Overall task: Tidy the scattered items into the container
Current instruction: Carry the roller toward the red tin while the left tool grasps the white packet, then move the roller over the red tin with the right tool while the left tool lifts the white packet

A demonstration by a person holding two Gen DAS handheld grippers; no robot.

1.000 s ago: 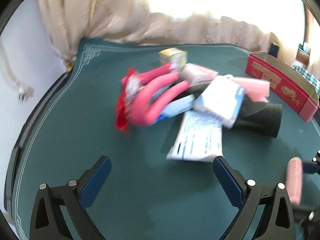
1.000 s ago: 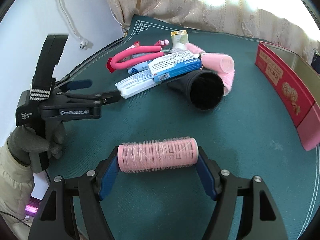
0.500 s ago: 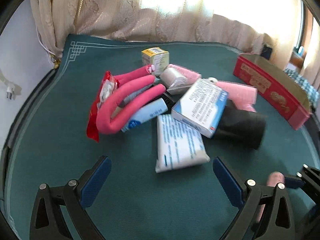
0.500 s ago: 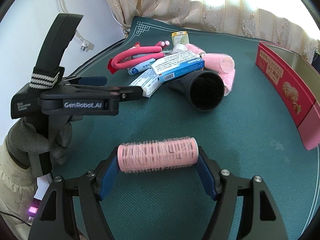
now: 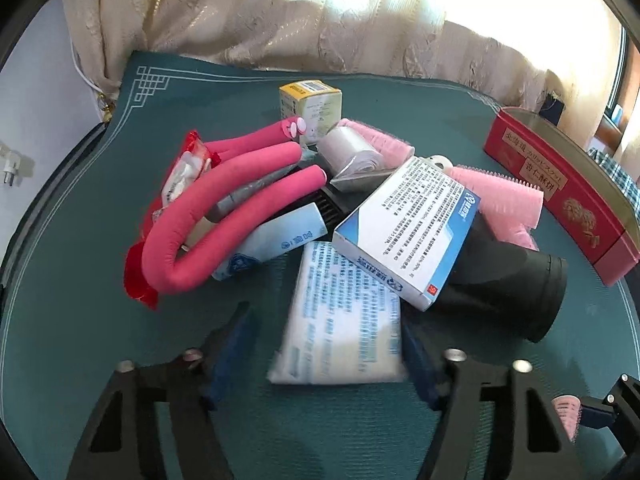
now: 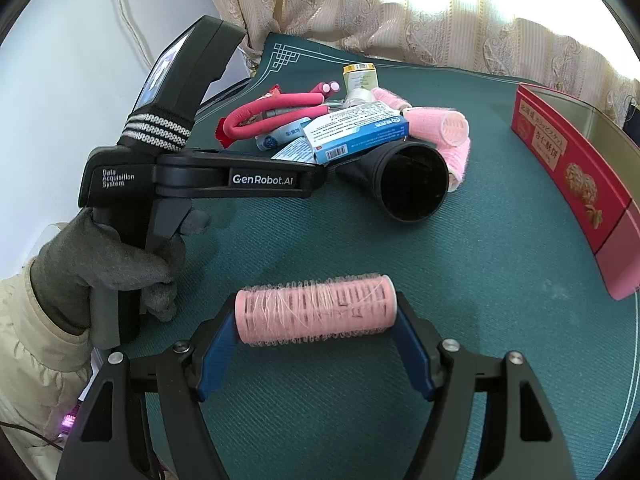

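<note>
1. Left wrist view: the left gripper (image 5: 326, 344) tilts down at a heap on the green table (image 5: 80, 280). Its jaws have just been closing; a white tissue pack (image 5: 340, 320) lies between the blurred fingers, contact unclear. The pack's far end is hidden under a blue-and-white box (image 5: 408, 232). The red container (image 5: 560, 192) lies far right, open cloth before it.
2. Right wrist view: the right gripper (image 6: 316, 340) is clamped endwise on a pink hair roller (image 6: 316, 308). A gloved hand (image 6: 108, 264) grips the left gripper's handle to its left; the container is cut off at right.
</note>
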